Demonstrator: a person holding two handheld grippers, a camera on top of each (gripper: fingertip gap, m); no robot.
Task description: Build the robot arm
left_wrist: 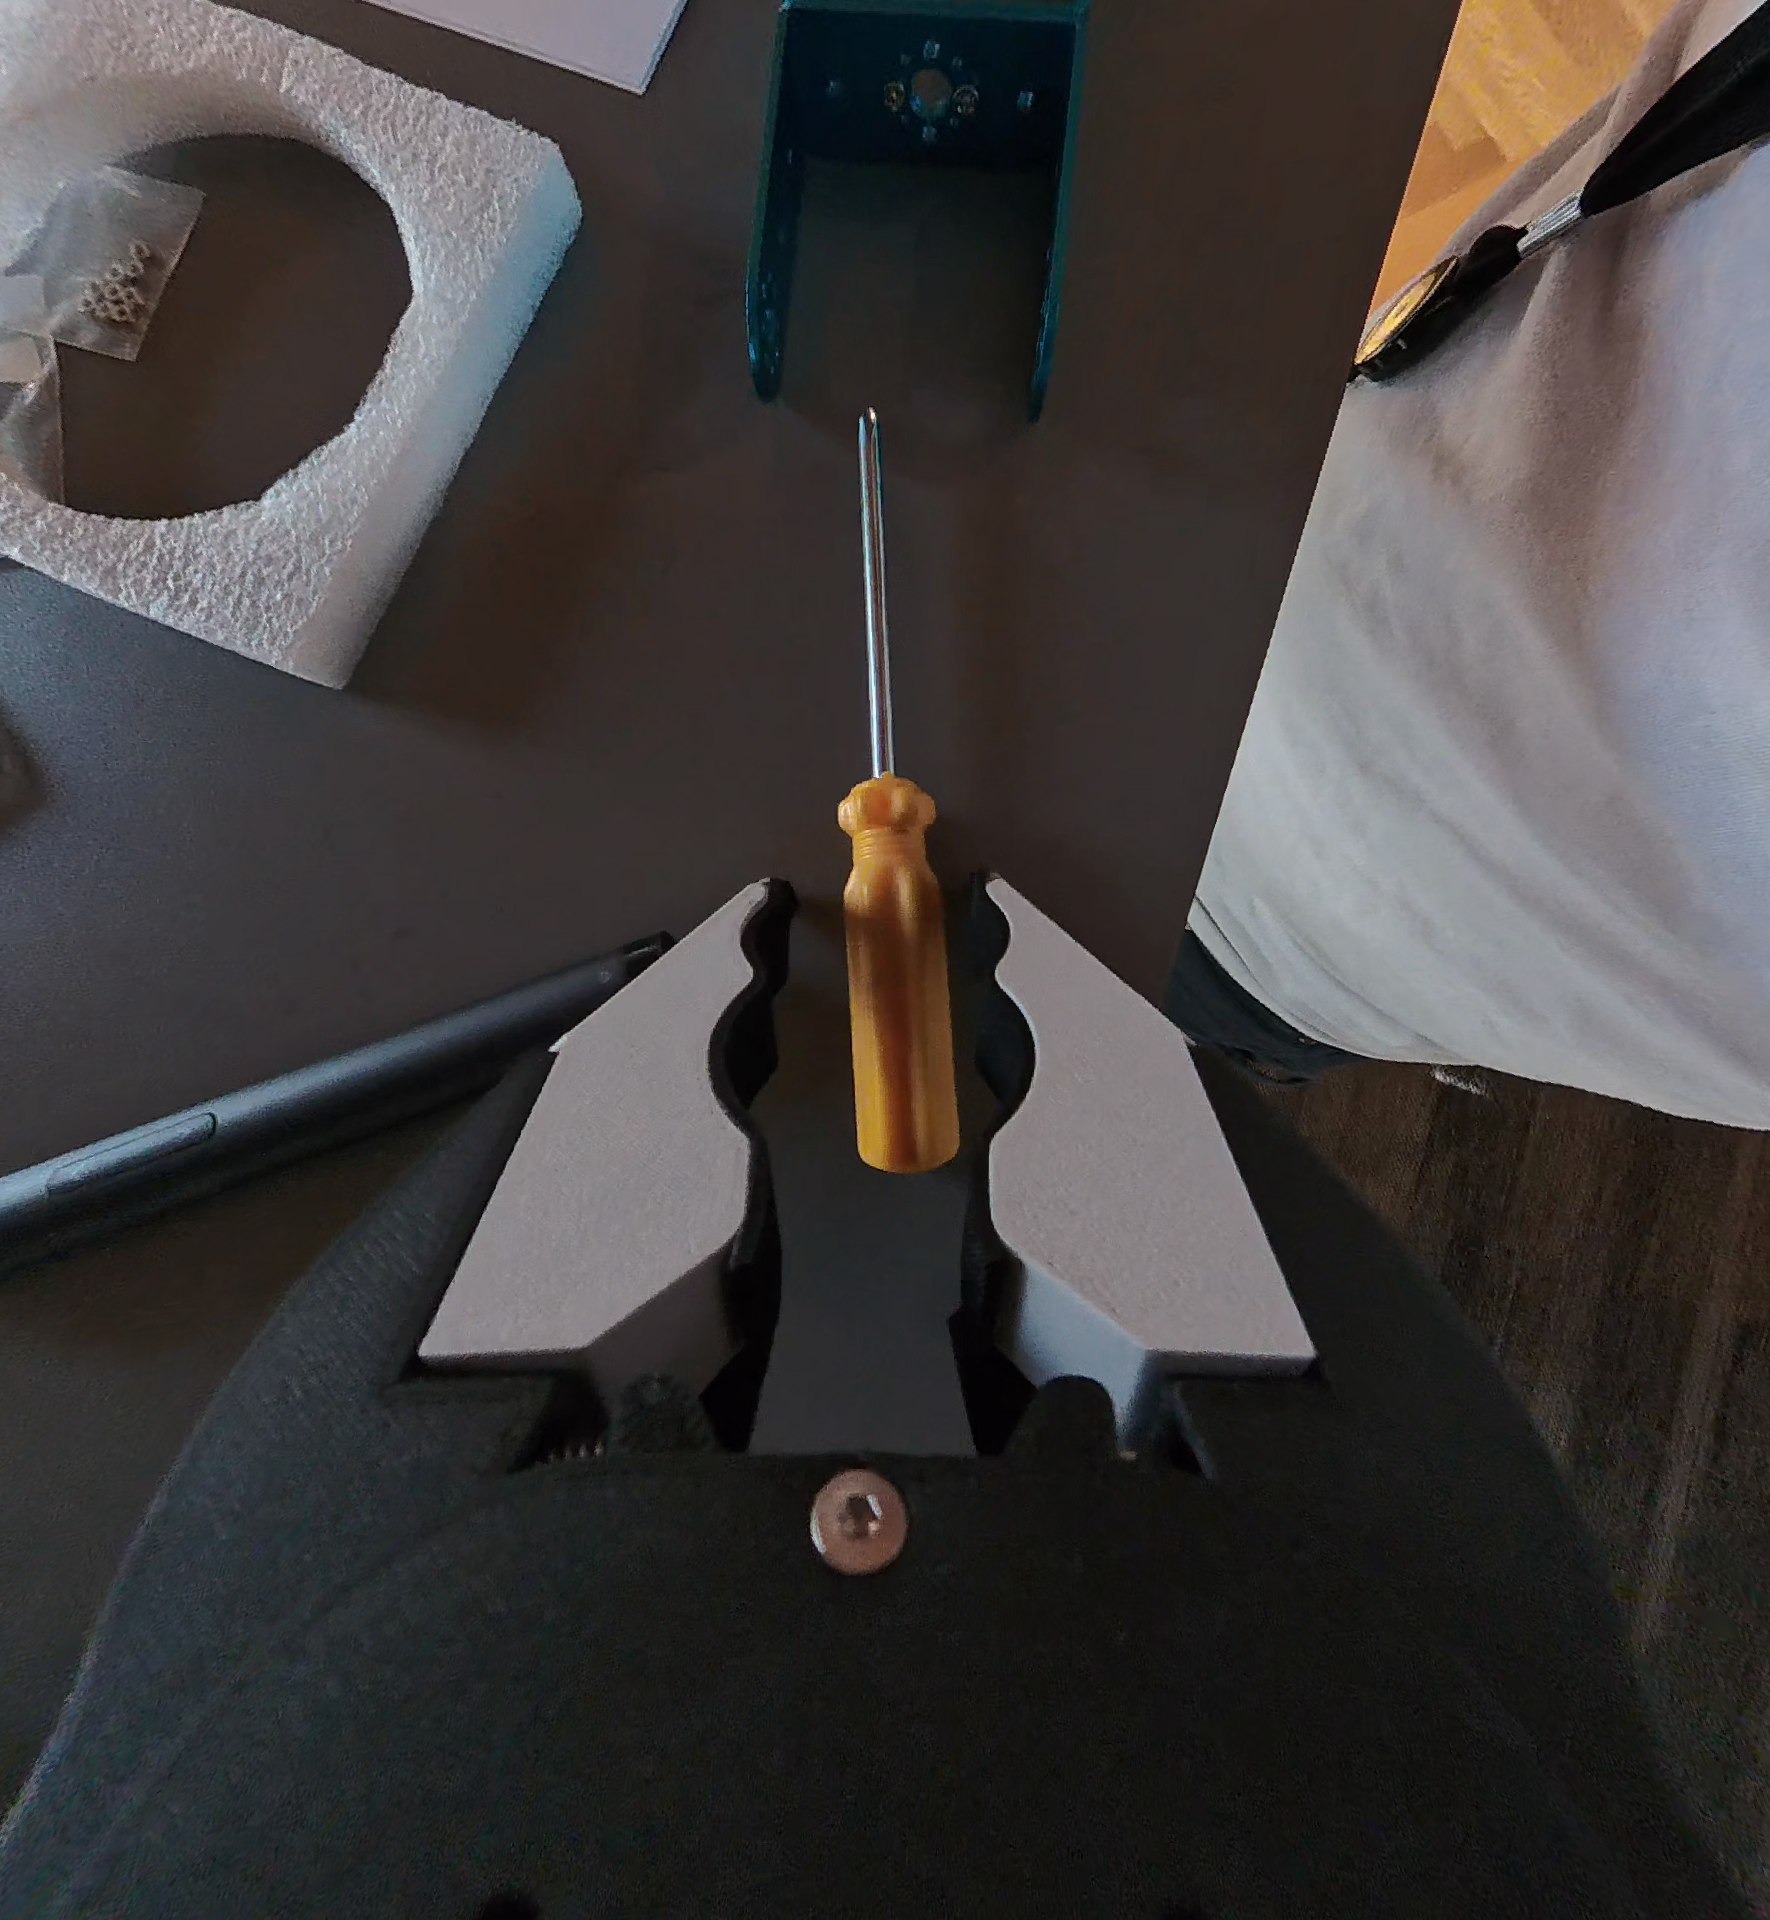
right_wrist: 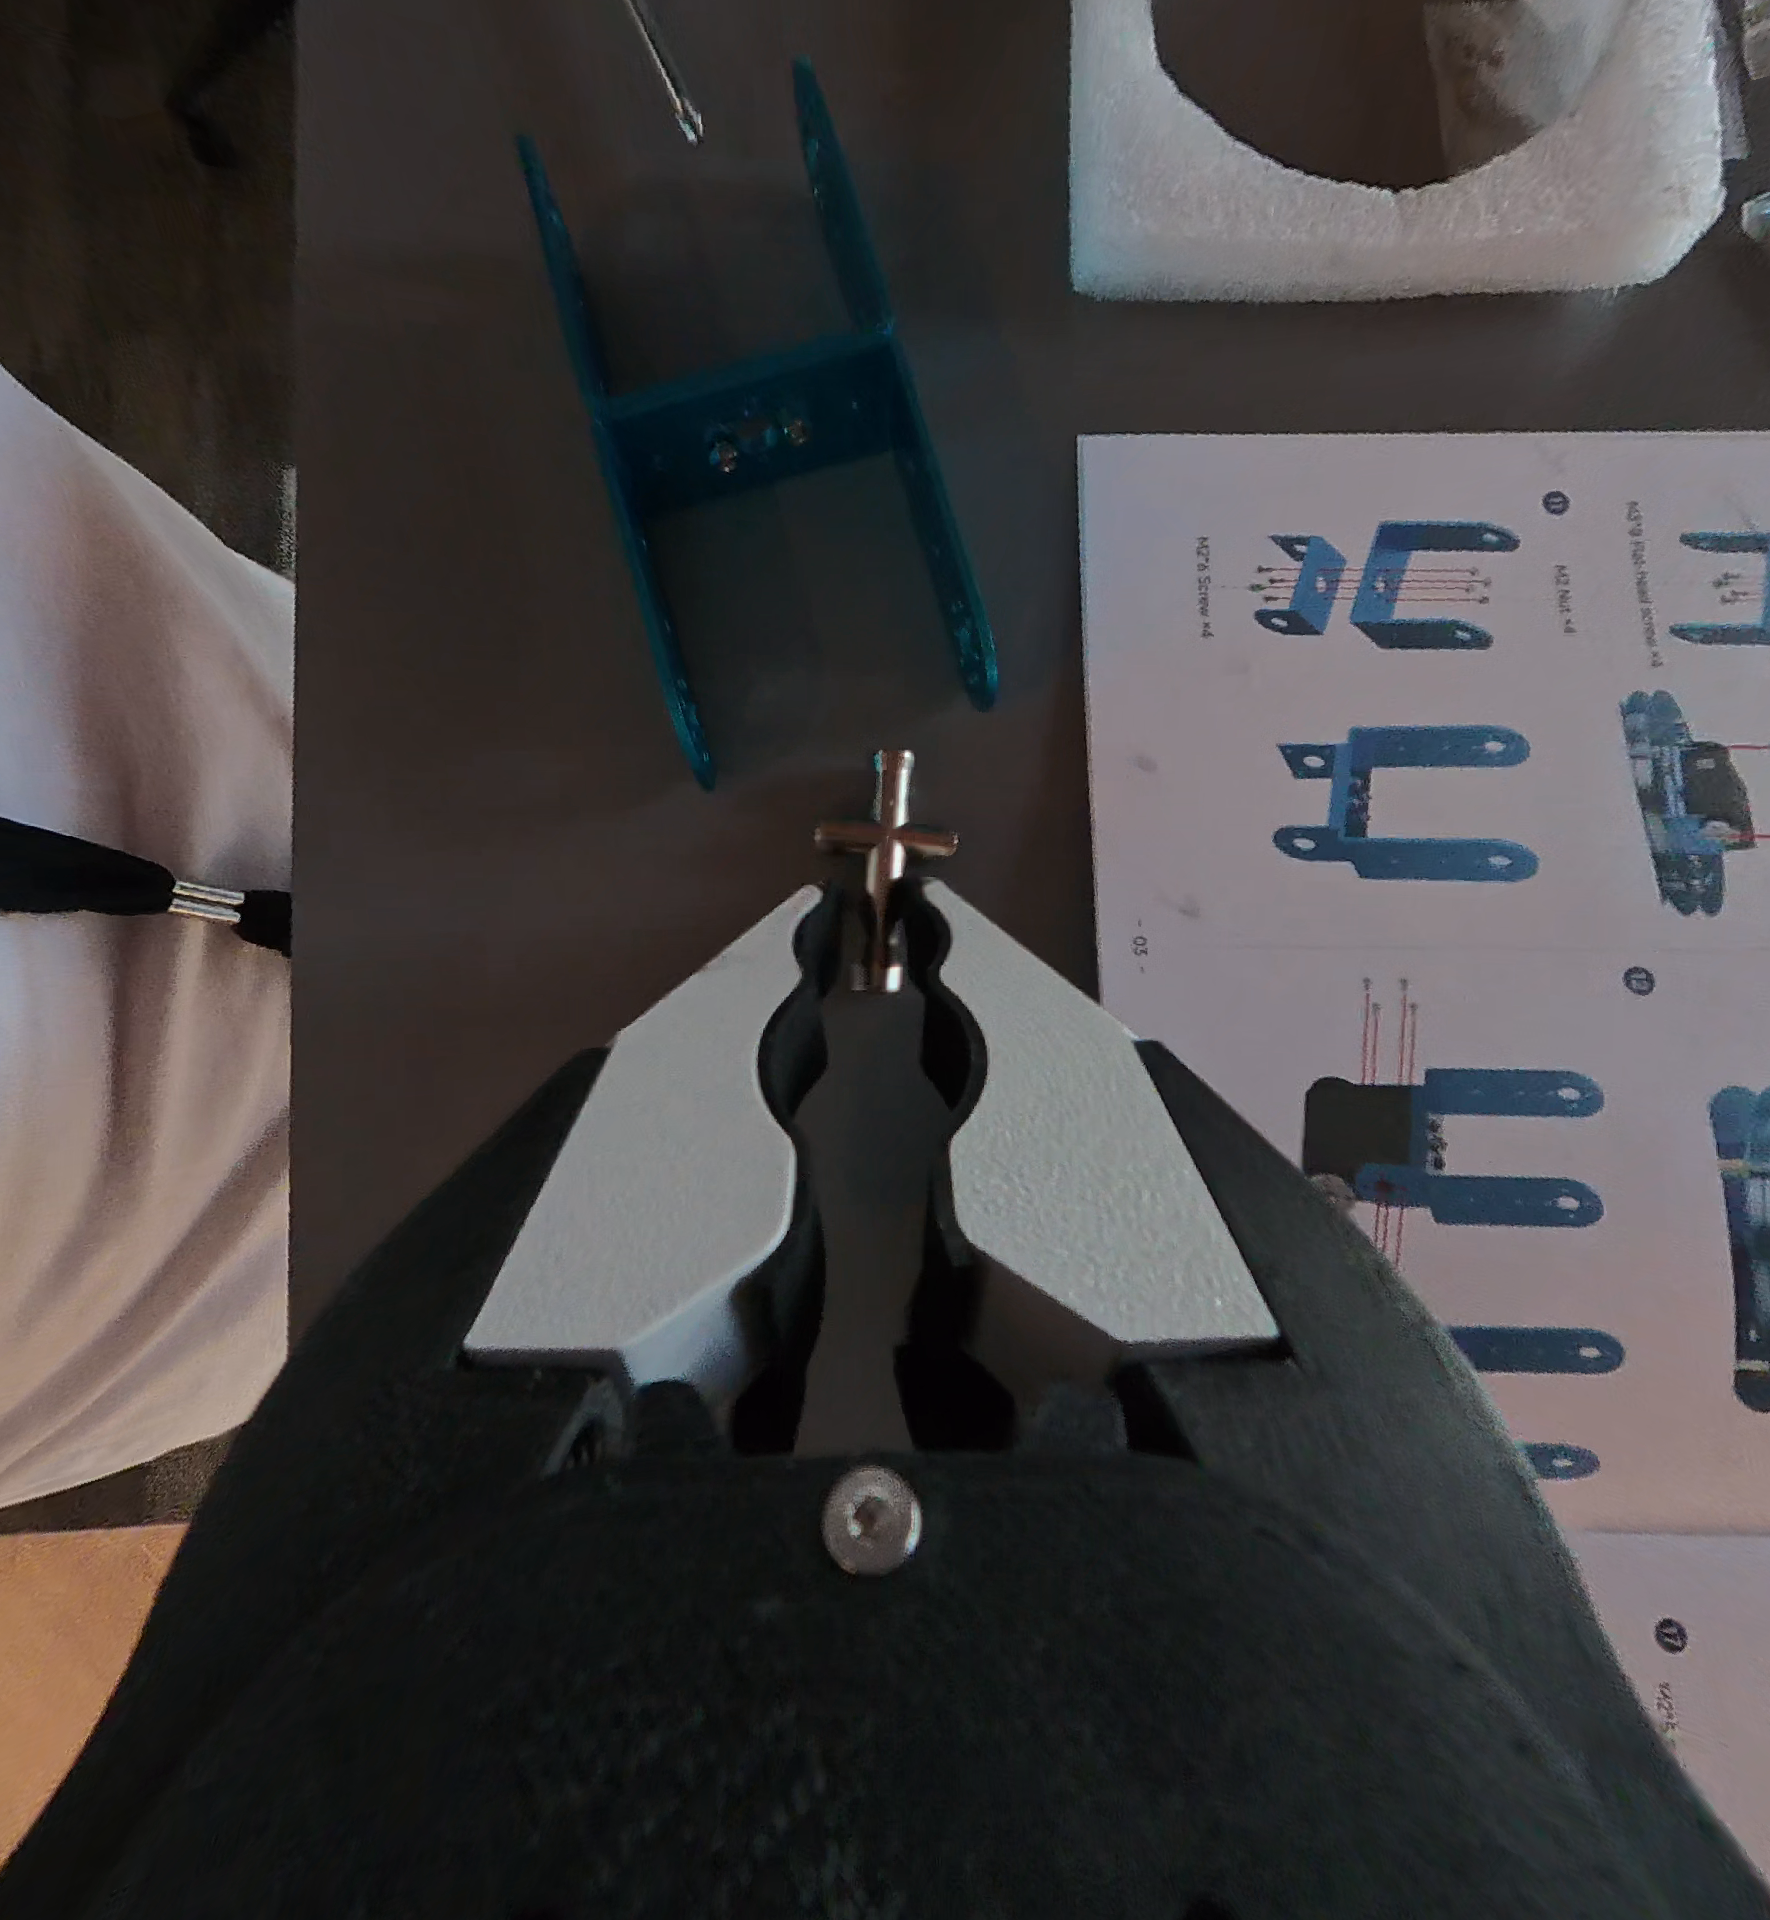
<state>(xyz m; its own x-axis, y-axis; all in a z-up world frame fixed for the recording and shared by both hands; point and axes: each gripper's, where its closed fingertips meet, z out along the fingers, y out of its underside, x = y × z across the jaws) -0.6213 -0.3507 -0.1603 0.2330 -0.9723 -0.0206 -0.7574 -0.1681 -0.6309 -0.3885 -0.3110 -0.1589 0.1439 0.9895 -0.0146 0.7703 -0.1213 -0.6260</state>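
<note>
Left claw (left_wrist: 886,914) gripped an orange screwdriver (left_wrist: 896,997); right claw (right_wrist: 879,904) clenched a small cross wrench (right_wrist: 886,842) near the blue bracket (right_wrist: 756,436).

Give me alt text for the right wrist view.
The right tool grips a small metal cross wrench above a dark table. Ahead lies a blue bracket, with an instruction sheet to the right and a white foam block beyond it.

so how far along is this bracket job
Looks early. The blue bracket lies on the table with fasteners in its middle plate. In hand: the left gripper holds a screwdriver, the right gripper a cross wrench. Neither tool touches the bracket; screw bags lie unused.
</note>
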